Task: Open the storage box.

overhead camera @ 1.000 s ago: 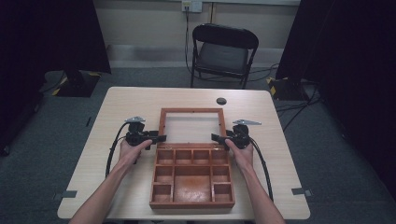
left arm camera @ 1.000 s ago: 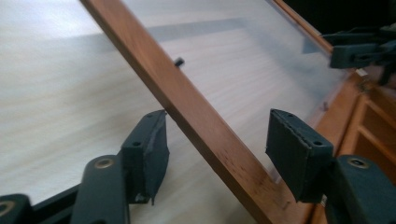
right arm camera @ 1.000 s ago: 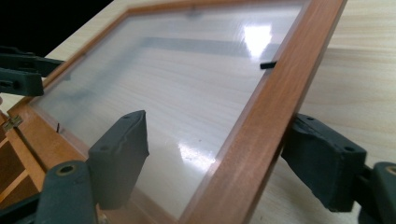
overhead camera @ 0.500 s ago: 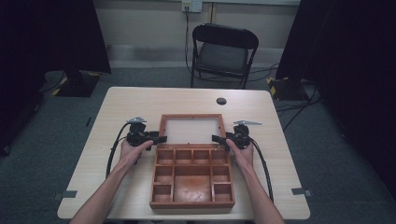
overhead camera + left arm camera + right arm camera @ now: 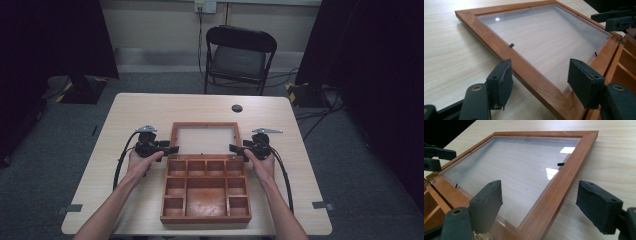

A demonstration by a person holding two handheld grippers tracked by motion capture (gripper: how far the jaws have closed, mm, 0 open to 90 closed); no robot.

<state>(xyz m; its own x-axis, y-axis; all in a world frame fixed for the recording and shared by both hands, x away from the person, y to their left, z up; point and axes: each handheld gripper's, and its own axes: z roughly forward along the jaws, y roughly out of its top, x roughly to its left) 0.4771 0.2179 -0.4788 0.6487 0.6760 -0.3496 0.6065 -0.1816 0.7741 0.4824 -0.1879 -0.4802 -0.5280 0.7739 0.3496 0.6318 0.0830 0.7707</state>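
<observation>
- Box (image 5: 205,192): lay open on the table (image 5: 130,112), its glazed lid (image 5: 204,139) flat behind it.
- Left gripper (image 5: 170,149): jaws spread wide astride the lid's left rail.
- Right gripper (image 5: 236,149): jaws wide astride the right rail.

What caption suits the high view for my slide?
Two open grippers, left and right, flank the lid of an open wooden box.

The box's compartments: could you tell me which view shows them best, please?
The high view: the open wooden box shows every compartment from above. The left gripper view catches a few dividers at its right edge; the right gripper view a corner.
</observation>
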